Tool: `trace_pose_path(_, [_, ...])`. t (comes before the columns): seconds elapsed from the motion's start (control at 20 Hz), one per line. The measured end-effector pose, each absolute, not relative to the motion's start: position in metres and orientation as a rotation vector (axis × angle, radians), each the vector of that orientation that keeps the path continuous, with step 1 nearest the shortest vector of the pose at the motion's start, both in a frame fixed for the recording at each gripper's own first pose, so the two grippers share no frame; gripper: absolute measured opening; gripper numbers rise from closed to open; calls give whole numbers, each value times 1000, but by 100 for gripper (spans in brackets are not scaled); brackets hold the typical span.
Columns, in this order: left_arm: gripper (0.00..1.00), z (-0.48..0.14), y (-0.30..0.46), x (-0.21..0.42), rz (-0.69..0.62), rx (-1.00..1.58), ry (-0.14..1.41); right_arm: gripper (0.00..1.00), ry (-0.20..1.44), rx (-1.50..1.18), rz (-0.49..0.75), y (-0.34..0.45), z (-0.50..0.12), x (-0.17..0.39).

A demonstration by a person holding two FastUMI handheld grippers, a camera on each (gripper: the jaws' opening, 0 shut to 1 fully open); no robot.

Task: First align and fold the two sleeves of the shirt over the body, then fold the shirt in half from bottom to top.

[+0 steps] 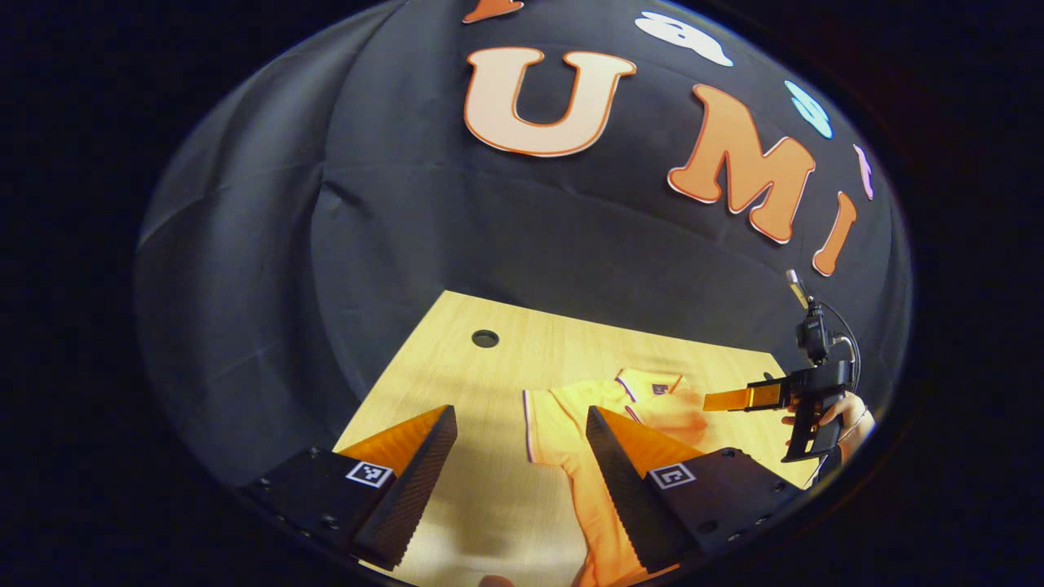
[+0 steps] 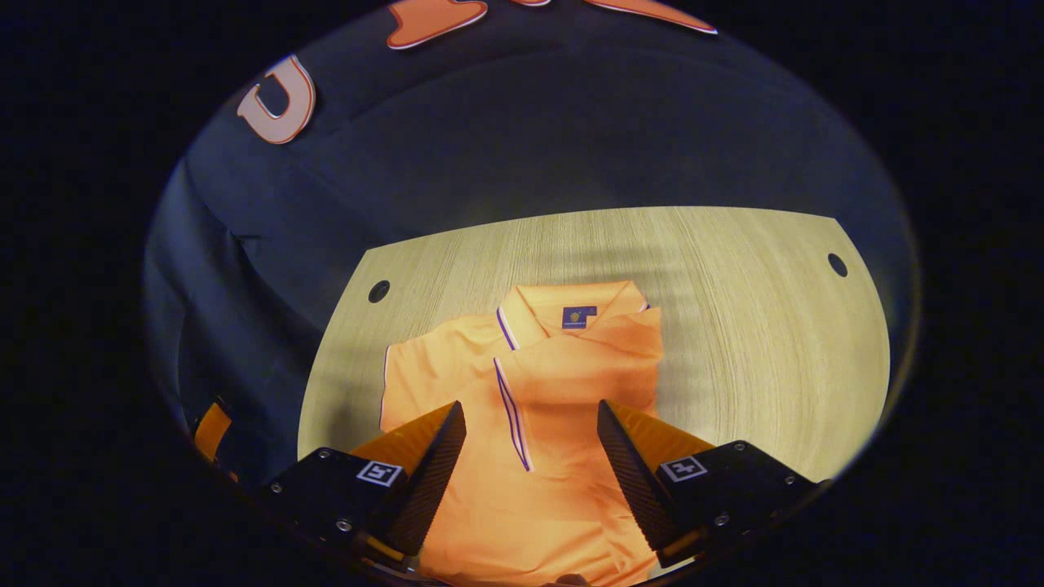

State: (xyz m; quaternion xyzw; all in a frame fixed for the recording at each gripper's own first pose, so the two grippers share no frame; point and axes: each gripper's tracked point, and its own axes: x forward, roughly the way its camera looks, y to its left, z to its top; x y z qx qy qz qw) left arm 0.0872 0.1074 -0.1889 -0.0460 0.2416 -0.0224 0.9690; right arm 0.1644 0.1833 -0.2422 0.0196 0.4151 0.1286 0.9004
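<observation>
An orange polo shirt [image 2: 563,383] lies flat on the wooden table [image 2: 758,326], collar [image 2: 571,306] away from me. In the right gripper view, the sleeve on the right lies folded across the body, its striped cuff [image 2: 512,416] near the middle. The other sleeve [image 2: 416,367] spreads out to the left. My right gripper [image 2: 530,412] hovers open above the shirt's body, nothing between its fingers. My left gripper [image 1: 519,424] is open over bare table beside the spread sleeve [image 1: 555,424]. In the left gripper view the right gripper [image 1: 738,399], in a hand [image 1: 848,416], hangs over the shirt.
The table has a round cable hole near each far corner [image 2: 378,291] [image 2: 837,264] [image 1: 485,338]. The black cloth wall [image 2: 522,147] stands close behind the table's far edge. Bare wood surrounds the shirt on both sides.
</observation>
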Motion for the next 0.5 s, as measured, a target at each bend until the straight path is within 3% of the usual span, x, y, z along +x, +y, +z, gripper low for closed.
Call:
trace_pose_path(0.2, [98,-208,91,105,-83,-76,553,99,732,-36,228,153,-213,165])
trace_pose_path(0.5, [98,-261,80,137,-132,-128,733,99,675,30,234,126,-188,142])
